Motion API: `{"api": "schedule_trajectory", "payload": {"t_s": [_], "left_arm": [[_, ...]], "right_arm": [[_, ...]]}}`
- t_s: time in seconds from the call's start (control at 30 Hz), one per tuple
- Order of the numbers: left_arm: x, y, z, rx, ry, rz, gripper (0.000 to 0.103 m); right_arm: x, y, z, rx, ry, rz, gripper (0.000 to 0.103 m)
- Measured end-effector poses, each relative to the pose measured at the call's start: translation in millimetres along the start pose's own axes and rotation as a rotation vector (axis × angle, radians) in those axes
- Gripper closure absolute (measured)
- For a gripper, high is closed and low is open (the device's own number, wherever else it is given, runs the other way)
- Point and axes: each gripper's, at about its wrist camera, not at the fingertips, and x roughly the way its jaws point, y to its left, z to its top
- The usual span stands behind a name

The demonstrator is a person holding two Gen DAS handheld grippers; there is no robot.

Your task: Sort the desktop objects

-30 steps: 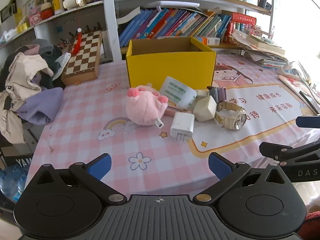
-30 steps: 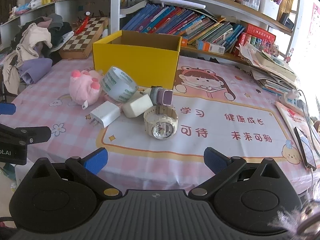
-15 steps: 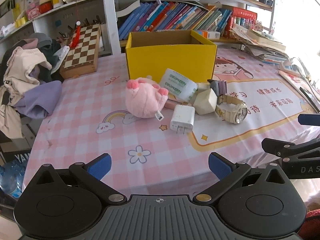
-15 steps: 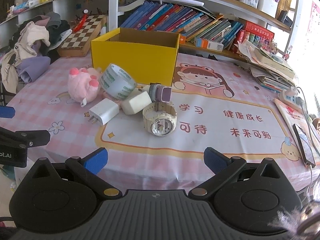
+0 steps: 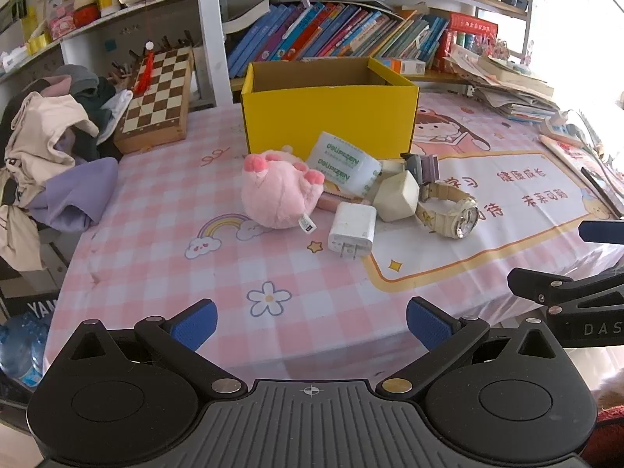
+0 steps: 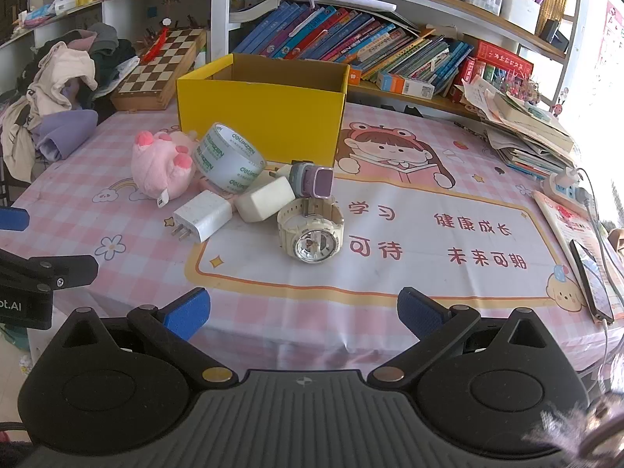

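Observation:
An open yellow box (image 5: 329, 115) (image 6: 259, 121) stands mid-table. In front of it lie a pink plush toy (image 5: 277, 195) (image 6: 160, 167), a tape roll (image 5: 343, 163) (image 6: 228, 163), a white charger (image 5: 352, 230) (image 6: 202, 220), a cream adapter (image 5: 396, 197) (image 6: 265, 199), a purple smartwatch (image 5: 423, 165) (image 6: 312, 179) and a cream wristwatch (image 5: 448, 208) (image 6: 312, 230). My left gripper (image 5: 310, 321) is open over the near table edge, facing the plush. My right gripper (image 6: 302, 312) is open, empty, short of the wristwatch.
A chessboard (image 5: 158, 97) and a heap of clothes (image 5: 50, 144) sit at the left. Shelves of books (image 6: 351, 46) run behind the box. Stacked papers (image 6: 526, 128), a power strip (image 6: 567, 187) and a phone (image 6: 589, 279) lie at the right edge.
Both grippers have drawn back slightly and risen; the objects sit a bit lower and farther in both views. Nothing on the table has moved.

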Motion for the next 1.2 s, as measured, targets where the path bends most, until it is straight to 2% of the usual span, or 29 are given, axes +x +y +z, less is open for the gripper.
{"api": "schedule_trajectory", "payload": {"t_s": [1.2], "left_arm": [[1.0, 0.9, -0.3, 0.011, 0.010, -0.024, 0.000]], "right_arm": [[1.4, 2.2, -1.1, -0.008, 0.004, 0.006, 0.000]]}}
